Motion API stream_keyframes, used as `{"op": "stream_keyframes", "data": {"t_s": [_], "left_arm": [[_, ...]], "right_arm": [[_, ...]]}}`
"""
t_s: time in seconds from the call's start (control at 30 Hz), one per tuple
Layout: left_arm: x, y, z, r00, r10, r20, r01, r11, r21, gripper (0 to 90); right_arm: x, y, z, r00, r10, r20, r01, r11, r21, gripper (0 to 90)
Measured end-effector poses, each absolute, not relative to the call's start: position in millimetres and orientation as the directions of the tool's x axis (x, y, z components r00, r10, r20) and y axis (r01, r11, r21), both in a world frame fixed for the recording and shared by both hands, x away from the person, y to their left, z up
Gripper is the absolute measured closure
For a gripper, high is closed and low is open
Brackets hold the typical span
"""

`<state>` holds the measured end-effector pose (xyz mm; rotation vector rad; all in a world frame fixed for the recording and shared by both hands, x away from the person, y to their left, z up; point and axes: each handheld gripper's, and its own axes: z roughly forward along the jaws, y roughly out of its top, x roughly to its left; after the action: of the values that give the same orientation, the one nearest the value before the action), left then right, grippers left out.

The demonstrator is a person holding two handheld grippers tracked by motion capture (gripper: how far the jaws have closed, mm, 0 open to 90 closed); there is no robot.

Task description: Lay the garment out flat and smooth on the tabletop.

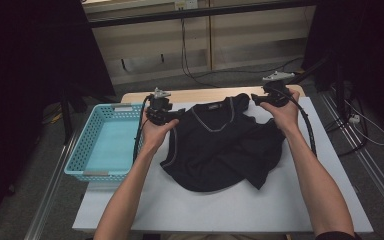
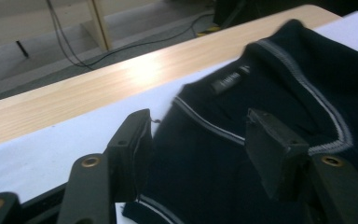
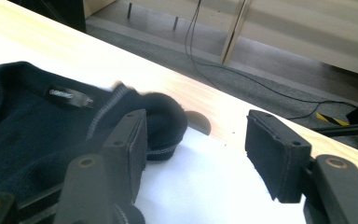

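Left hand-held gripper: jaws spread wide, dark garment between them. Garment: grey-striped neckline, small label, lying on white-covered desk with wooden far edge.

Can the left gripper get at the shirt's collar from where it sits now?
Probably yes. The left gripper is open with the black shirt lying between its jaws, the striped collar just ahead, nothing in between.
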<state>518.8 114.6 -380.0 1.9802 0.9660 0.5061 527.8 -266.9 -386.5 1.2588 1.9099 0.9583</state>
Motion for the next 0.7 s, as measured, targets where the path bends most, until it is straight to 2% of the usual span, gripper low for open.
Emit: {"op": "stream_keyframes", "data": {"t_s": [0.13, 0.27, 0.5, 0.7], "left_arm": [[506.6, 113.9, -382.5, 0.641, 0.767, -0.025, 0.438, -0.338, 0.833, 30.8], [488.3, 113.3, -387.9, 0.673, 0.739, -0.023, 0.419, -0.356, 0.835, 24.5], [452.1, 103.5, -397.6, 0.725, 0.689, -0.004, 0.391, -0.407, 0.826, 20.2], [419.6, 98.9, -398.1, 0.774, 0.633, 0.014, 0.344, -0.44, 0.83, 18.9]], "right_arm": [[518.1, -264.8, -385.7, -0.358, 0.926, -0.123, 0.451, 0.286, 0.846, 37.2], [499.4, -262.1, -389.1, -0.408, 0.905, -0.121, 0.442, 0.312, 0.841, 37.0], [453.8, -253.2, -387.3, -0.513, 0.851, -0.111, 0.396, 0.349, 0.849, 39.7], [418.1, -251.7, -394.2, -0.535, 0.833, -0.141, 0.365, 0.379, 0.85, 42.6]]}}
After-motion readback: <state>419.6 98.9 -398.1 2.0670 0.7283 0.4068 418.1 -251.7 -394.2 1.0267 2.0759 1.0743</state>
